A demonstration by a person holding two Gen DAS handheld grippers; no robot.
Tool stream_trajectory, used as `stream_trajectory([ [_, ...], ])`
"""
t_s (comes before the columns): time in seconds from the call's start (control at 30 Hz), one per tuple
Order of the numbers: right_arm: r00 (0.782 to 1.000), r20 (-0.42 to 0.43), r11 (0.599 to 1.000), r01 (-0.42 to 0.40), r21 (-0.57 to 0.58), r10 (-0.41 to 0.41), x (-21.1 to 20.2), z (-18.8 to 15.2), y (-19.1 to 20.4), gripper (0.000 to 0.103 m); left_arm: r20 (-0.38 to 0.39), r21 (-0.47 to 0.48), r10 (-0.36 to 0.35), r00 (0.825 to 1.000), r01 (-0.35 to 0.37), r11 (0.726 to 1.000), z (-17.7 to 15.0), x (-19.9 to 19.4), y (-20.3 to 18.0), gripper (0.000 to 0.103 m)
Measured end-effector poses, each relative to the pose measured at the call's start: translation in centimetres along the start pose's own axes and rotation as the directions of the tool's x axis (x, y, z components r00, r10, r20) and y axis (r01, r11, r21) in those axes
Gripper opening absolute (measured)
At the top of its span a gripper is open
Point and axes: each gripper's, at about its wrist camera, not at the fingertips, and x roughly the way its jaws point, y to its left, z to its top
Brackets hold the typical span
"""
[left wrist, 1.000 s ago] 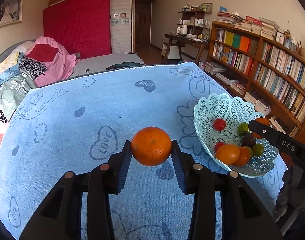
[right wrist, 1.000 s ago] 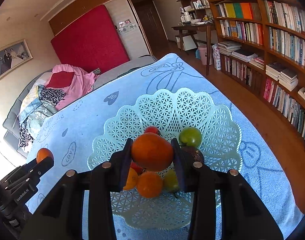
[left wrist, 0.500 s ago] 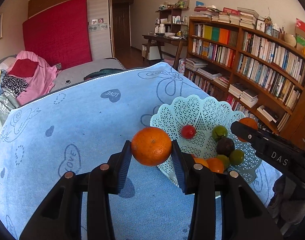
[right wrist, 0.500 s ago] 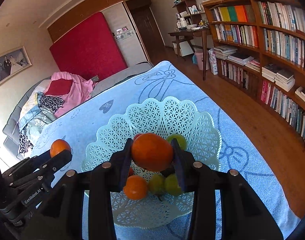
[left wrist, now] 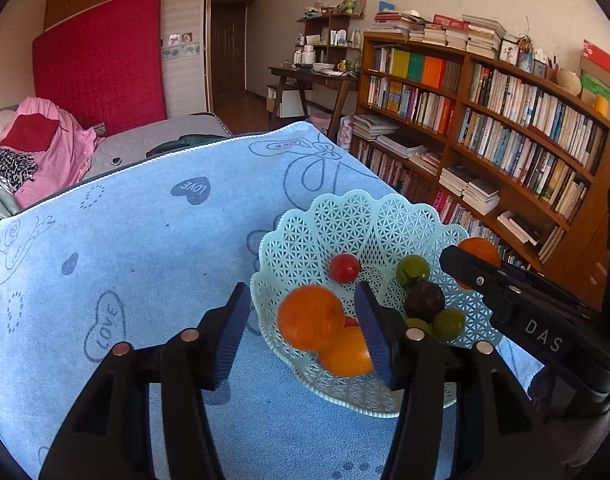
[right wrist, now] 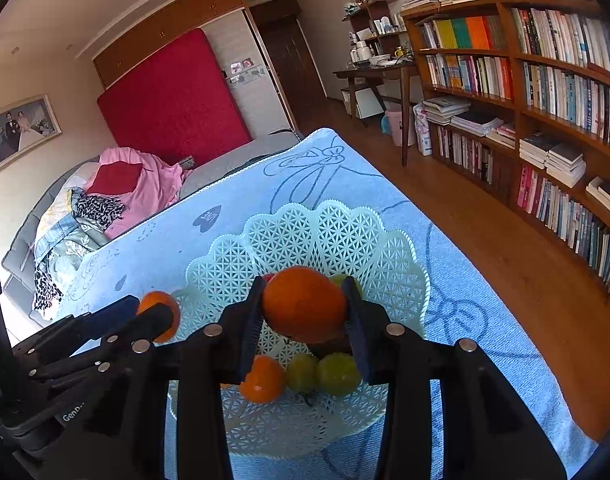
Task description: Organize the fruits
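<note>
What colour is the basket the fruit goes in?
Pale mint green, a lattice basket with a scalloped rim; clearest in the right wrist view.

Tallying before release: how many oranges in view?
3: a loose orange inside the open left tool, a gripped orange in the right tool, a third orange lying in the basket. Others may be hidden.

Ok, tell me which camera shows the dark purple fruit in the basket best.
The left wrist view. There the dark purple fruit sits in plain sight in the basket, between green fruits. In the right wrist view only a dark sliver shows, hidden under the orange held in the right gripper.
</note>
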Motion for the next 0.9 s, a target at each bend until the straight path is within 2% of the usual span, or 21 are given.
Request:
stream_trajectory([
  [0.3,1.0,-0.012,1.0,-0.011,-0.021,0.011,0.4,-0.3,0.9,0.04,0.036,-0.045,0.046,0.998,-0.045,0.998,0.0,-1.7,2.1,0.064],
  [0.4,1.0,-0.015,1.0,-0.014,-0.018,0.014,0.5,-0.5,1.0,0.04,0.035,-0.043,0.067,0.997,-0.066,0.997,-0.2,-1.9,2.4,0.07],
  [0.53,1.0,0.001,1.0,-0.016,-0.008,0.016,0.1,-0.3,0.8,0.053,0.029,-0.036,0.083,0.996,-0.082,0.996,-0.7,-2.0,2.3,0.074],
  [0.7,1.0,0.019,1.0,-0.016,0.008,0.016,-0.5,0.0,0.5,0.055,0.022,-0.035,0.1,0.995,-0.1,0.994,-1.1,-2.0,2.3,0.075],
  [0.77,1.0,0.028,1.0,-0.012,0.019,0.011,-0.8,0.1,0.4,0.064,0.023,-0.027,0.115,0.993,-0.114,0.993,-1.2,-2.1,2.3,0.075],
  [0.8,0.999,0.035,1.0,-0.009,0.023,0.008,-1.0,0.2,0.3,0.067,0.024,-0.023,0.122,0.992,-0.122,0.992,-1.3,-2.1,2.3,0.08],
  [0.83,0.999,0.039,1.0,-0.007,0.023,0.006,-1.2,0.2,0.3,0.069,0.028,-0.02,0.128,0.991,-0.127,0.992,-1.3,-2.2,2.3,0.088],
  [0.9,0.999,0.041,1.0,-0.008,0.026,0.007,-1.5,0.3,0.1,0.072,0.039,-0.015,0.141,0.989,-0.14,0.99,-1.5,-2.4,2.2,0.09],
])
